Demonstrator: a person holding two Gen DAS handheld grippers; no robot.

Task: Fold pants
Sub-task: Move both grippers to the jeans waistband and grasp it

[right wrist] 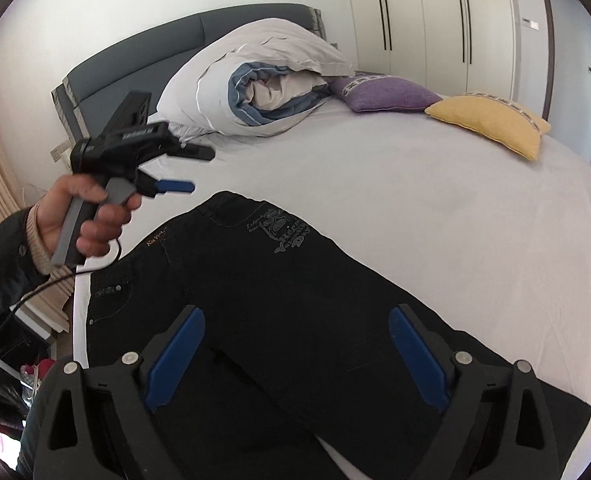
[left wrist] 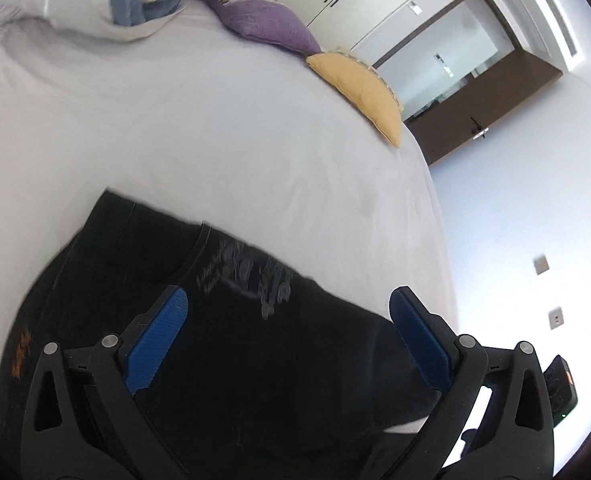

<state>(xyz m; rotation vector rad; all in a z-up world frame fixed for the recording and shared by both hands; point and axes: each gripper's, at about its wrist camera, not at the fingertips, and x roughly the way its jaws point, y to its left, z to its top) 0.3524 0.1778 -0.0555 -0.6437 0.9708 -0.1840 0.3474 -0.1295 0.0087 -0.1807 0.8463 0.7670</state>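
Observation:
Black pants (right wrist: 279,292) with a grey print lie flat on the white bed (right wrist: 435,208), waistband toward the pillows; they also show in the left wrist view (left wrist: 215,320). My right gripper (right wrist: 297,316) is open and empty, hovering above the pants' thigh area. My left gripper (left wrist: 287,300) is open and empty above the pants near the print. It also shows in the right wrist view (right wrist: 199,172), held by a hand in the air left of the waistband, fingers apart.
A rolled duvet (right wrist: 263,84), a purple cushion (right wrist: 387,94) and a yellow cushion (right wrist: 491,122) lie at the head of the bed. Wardrobes (right wrist: 423,16) stand behind. The bed's near edge (right wrist: 77,292) is at left.

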